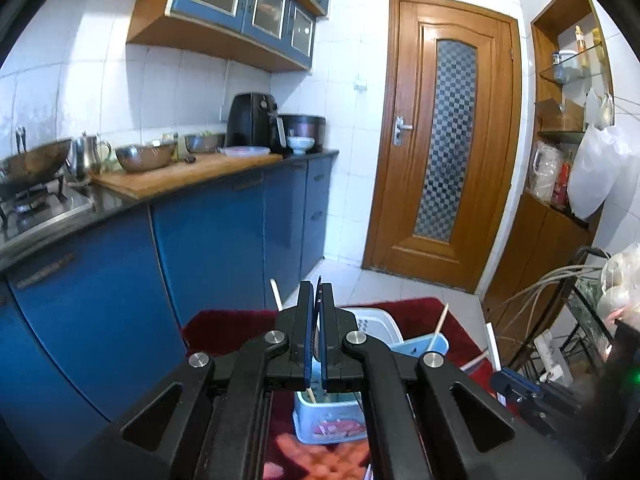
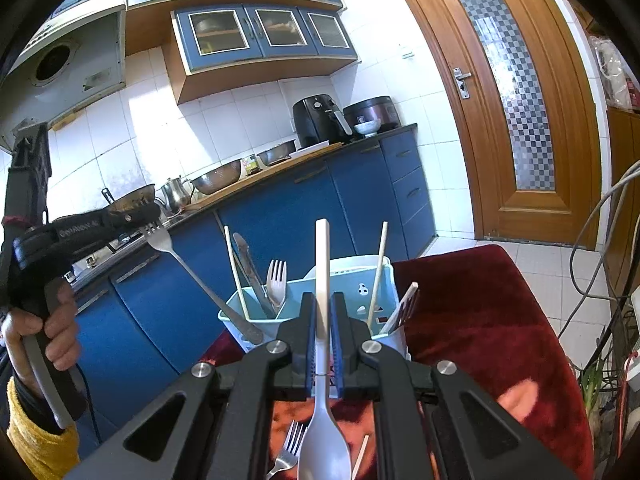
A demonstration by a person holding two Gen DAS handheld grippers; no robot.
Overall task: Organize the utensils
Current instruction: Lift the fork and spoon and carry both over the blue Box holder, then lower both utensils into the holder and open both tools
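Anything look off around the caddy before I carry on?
Yes. The left gripper pinches the metal fork by its tines, handle slanting down toward the caddy; the fork already inside stands tines up. A loose fork and a chopstick lie on the red cloth.

Glossy metal fork (image 2: 192, 272), matt plastic spoon (image 2: 322, 420), plush cloth (image 2: 480, 320)

Both grippers are matte black linkage frames with round silver pivot screws and triangular cut-outs in the arms. The right gripper (image 2: 323, 320) has black fingers (image 2: 306, 332) lined with ribbed blue pads. The left gripper (image 2: 154, 222) carries white lettering, too small to read, and a grey-edged pistol handle. The person's left hand (image 2: 44, 328) shows a mustard-yellow knit sleeve (image 2: 40, 436).
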